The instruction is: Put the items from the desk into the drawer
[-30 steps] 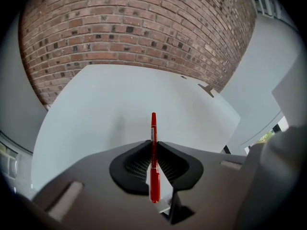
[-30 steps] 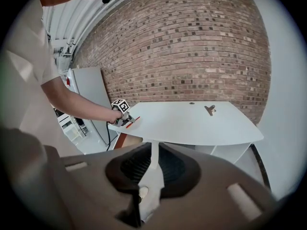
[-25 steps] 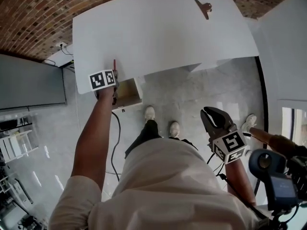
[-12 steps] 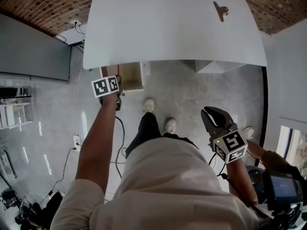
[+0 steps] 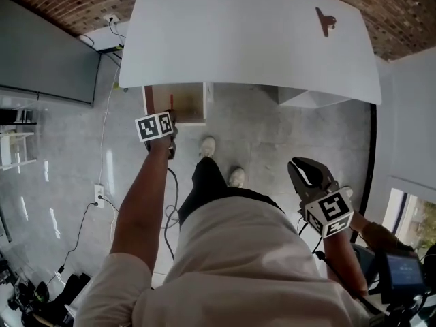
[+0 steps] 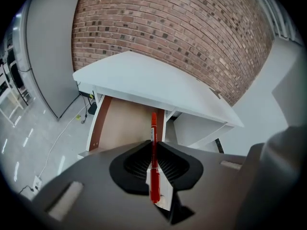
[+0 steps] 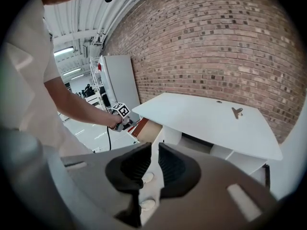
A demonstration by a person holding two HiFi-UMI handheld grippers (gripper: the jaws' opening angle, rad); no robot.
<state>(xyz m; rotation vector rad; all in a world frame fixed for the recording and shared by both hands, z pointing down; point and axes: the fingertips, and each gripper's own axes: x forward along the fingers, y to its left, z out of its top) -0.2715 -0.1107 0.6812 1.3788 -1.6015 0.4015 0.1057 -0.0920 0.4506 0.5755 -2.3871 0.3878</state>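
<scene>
1. Between the jaws of the left gripper (image 6: 153, 150) sits a red pen (image 6: 153, 121). The jaws are squeezed tight on the pen's middle. The pen sticks out in front of the jaws and also back behind them.
2. From the head view, the pen (image 5: 171, 101) is over the open drawer (image 5: 146, 102). I cannot tell if it touches the drawer.
3. The drawer is pulled out from under the left front part of the desk (image 5: 245, 43). It has brown sides and a light brown bottom (image 6: 123, 123). I can see nothing lying on the part of the bottom that shows.
4. The left gripper (image 5: 170, 116) is held out on a long straight arm, just at the drawer's front edge.
5. The desk top is white and almost bare. A small brown clip (image 5: 325, 20) lies near its far right corner, well apart from the drawer.
6. The right gripper (image 5: 304, 172) is low by the person's right side, far from the desk. Its jaws (image 7: 154, 164) are only a little way apart and hold nothing.
7. Two pale shoes (image 5: 208, 145) stand on the grey floor (image 5: 272, 135) in front of the desk.
8. A brick wall (image 6: 192, 28) runs behind the desk.
</scene>
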